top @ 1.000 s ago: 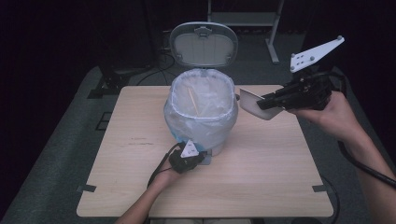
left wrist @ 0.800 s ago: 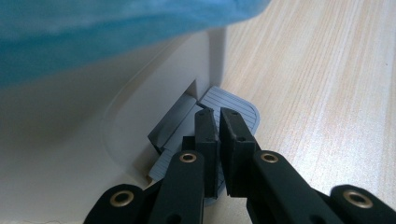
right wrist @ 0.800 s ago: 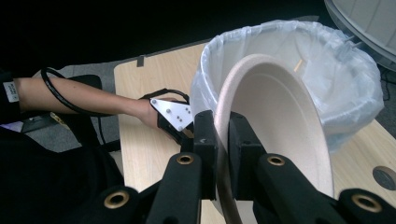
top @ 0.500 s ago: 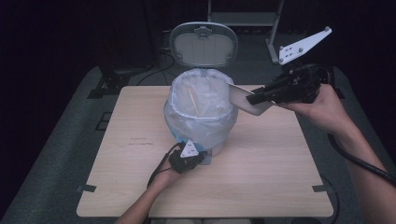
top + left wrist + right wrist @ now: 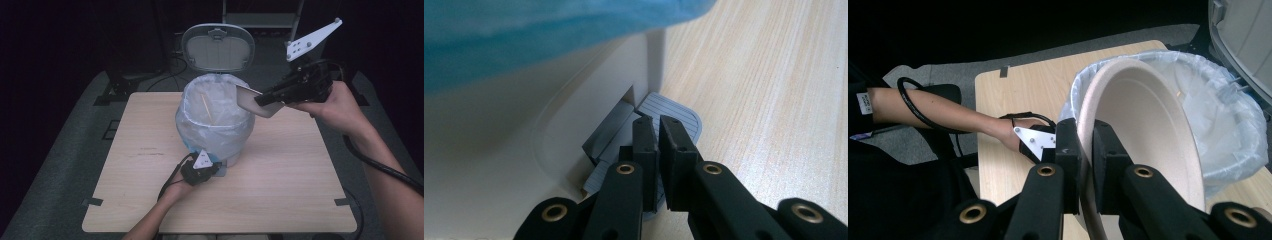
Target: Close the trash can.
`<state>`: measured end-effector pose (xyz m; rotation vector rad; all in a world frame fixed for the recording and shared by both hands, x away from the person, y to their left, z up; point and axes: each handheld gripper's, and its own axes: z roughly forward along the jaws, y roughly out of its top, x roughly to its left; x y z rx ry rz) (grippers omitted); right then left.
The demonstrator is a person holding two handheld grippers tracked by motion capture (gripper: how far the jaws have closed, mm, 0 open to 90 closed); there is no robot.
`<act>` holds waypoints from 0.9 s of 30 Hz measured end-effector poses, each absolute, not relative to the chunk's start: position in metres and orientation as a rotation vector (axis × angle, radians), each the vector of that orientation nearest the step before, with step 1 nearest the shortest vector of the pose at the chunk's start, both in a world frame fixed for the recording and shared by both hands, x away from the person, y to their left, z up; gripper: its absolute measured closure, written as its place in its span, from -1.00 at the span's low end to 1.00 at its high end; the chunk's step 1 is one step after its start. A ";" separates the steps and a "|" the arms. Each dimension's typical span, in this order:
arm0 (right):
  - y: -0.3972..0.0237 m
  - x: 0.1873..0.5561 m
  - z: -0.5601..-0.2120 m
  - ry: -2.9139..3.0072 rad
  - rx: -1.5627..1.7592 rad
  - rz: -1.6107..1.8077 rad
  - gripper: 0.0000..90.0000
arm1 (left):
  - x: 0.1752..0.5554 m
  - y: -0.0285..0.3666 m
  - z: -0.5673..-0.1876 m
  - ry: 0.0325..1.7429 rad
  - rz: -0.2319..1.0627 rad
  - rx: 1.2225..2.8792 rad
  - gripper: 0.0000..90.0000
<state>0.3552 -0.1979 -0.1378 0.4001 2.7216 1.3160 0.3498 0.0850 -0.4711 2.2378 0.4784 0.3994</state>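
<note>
The bin [image 5: 215, 125] is stood on the table [image 5: 300, 190], toward its far middle. The lid [image 5: 218, 47] is raised upright behind the bin. A bag [image 5: 195, 127] is set inside the bin and folded over its rim, and a stick [image 5: 207, 109] is leaned inside it. The pedal [image 5: 674, 112] is found at the bin's near foot, with the left hand-held gripper [image 5: 200, 170] placed on it. The bowl [image 5: 252, 100] is held tilted over the bin's right rim by the right hand-held gripper [image 5: 265, 98], to the right of the bin.
</note>
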 end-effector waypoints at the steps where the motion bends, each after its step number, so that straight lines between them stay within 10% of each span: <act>1: -0.196 0.356 -0.137 2.726 0.403 1.312 0.84 | 0.350 0.085 -0.471 0.478 0.399 2.238 0.93; 27: -0.150 0.375 -0.130 2.763 0.331 1.254 0.84 | 0.350 0.084 -0.471 0.473 0.396 2.245 0.92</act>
